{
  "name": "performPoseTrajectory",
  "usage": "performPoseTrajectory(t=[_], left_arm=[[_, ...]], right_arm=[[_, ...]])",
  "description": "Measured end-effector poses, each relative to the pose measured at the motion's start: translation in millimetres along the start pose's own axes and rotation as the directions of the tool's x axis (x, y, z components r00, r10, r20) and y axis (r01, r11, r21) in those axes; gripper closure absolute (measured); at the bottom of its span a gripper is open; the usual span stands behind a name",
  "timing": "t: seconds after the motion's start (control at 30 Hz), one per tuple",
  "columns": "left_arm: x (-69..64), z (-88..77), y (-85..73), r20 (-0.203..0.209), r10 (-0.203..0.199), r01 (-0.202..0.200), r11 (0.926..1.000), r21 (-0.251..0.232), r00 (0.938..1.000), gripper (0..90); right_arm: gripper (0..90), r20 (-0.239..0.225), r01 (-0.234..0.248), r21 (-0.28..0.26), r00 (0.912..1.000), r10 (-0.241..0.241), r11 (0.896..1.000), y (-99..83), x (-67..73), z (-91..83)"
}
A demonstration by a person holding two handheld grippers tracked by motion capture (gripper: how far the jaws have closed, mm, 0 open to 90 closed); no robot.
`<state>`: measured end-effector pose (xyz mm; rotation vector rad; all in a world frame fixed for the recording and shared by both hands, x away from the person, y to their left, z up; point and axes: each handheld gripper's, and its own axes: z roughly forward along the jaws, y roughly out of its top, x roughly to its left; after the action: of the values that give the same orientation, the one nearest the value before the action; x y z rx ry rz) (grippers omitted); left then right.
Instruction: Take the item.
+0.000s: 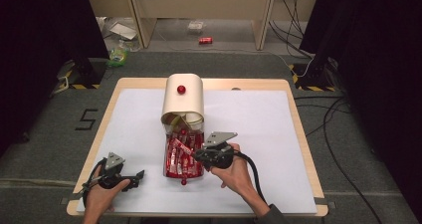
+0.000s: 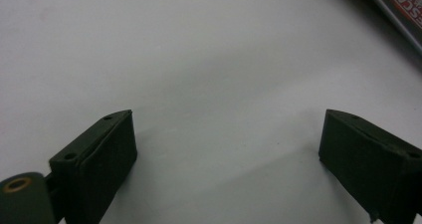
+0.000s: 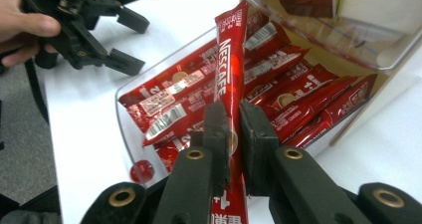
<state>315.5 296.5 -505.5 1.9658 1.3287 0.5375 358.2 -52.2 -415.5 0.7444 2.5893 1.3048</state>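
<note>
Right gripper view: upright red Nescafe stick (image 3: 230,59)

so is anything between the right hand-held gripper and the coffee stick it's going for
No. The right hand-held gripper is already shut on the coffee stick, with nothing between pads and packet. The stick stands up out of the clear drawer.

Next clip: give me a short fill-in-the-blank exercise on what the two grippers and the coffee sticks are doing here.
1. The right gripper has its fingers shut on one ____ coffee stick.
2. The remaining sticks lie in a clear ____ pulled out of the cream box.
3. The left gripper rests over the white table cover with its fingers ____.
4. The knob on the cream box is ____.

Missing words: red; drawer; open; red
</note>
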Motion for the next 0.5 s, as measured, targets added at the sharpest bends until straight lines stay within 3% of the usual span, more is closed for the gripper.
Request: performPoseTrajectory(t=[0.5], left_arm=[[-0.1,0.0,0.0,-0.001,0.000,0.000,1.0000,0.000,1.0000,7.2]], right_arm=[[83.3,-0.015,-0.001,-0.047,0.9999,0.000,0.999,-7.9,2.8,-16.8]])
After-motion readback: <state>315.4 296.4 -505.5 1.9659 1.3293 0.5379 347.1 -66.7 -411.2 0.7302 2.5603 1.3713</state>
